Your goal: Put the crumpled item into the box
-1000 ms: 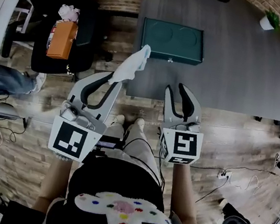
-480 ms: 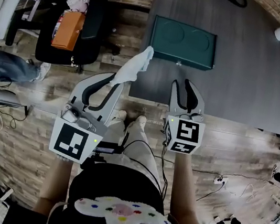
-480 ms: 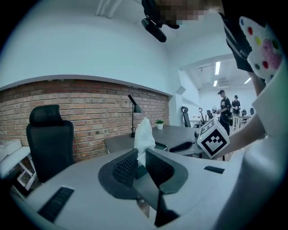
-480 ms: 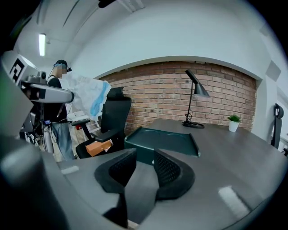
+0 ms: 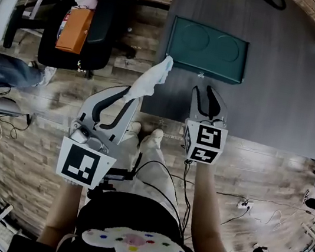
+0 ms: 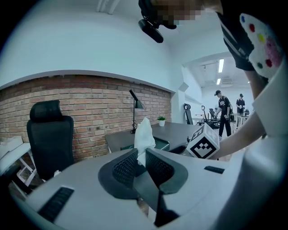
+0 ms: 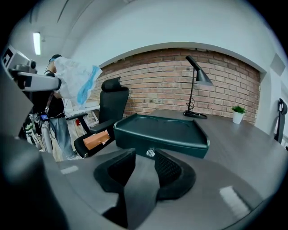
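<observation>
**Tissue held, box shut: risks before drop-in**

Left gripper [image 6: 141, 155] is clamped on the tissue [image 6: 145, 134]. The pads pinch only its lower end and most of it stands free above them. From the head view the tissue is in the air by the table's [image 5: 282, 95] near-left corner, just short of the box [image 5: 209, 47].

Right gripper [image 7: 144, 158] has its jaws opening with nothing between them. It points at the latch [image 7: 150, 153] on the box's near wall.

The box sits at the table's left edge with its lid down.

Risks, as judged:
- The lid is closed, so a release now would leave the tissue on the lid or let it slide off.
- The pinch is small and the material soft. A quick swing could pull the tissue loose, and it would land on the floor [image 5: 46, 110] beside the left edge.
- The right jaws could miss the small latch or push the box back instead of lifting the lid.
- The two grippers are converging on one spot, so the free end of the tissue could snag on the right one.
</observation>
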The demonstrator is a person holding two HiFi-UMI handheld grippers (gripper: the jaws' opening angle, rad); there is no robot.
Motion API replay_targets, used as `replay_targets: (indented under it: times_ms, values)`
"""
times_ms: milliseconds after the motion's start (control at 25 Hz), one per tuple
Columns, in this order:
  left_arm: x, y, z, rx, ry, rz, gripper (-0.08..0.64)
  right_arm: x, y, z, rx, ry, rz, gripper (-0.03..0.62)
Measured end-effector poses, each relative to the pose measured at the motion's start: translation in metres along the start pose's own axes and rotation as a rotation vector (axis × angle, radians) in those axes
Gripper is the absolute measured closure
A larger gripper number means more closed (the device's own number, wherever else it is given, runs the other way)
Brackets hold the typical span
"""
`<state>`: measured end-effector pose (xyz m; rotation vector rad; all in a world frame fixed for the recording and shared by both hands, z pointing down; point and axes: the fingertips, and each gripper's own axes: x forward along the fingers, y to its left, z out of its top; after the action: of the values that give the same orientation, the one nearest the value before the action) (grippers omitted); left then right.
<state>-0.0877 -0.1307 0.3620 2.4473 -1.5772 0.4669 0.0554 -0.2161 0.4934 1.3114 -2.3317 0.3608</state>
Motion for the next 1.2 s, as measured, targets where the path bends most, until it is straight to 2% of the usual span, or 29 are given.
replay_targets:
  times_ms: [720, 840, 1200]
  values:
    - [-0.003, 0.013, -0.019, -0.023, 0.043, 0.053, 0.503, 0.056, -0.010, -0.021, 0.055, 0.084, 0.014, 0.466]
    - [-0.004, 0.014, -0.020, -0.024, 0.046, 0.058, 0.503, 0.058, -0.012, -0.022, 0.063, 0.086, -0.007, 0.517]
    - [-0.005, 0.014, -0.023, -0.029, 0.051, 0.056, 0.503, 0.055, -0.012, -0.025, 0.095, 0.084, -0.018, 0.517]
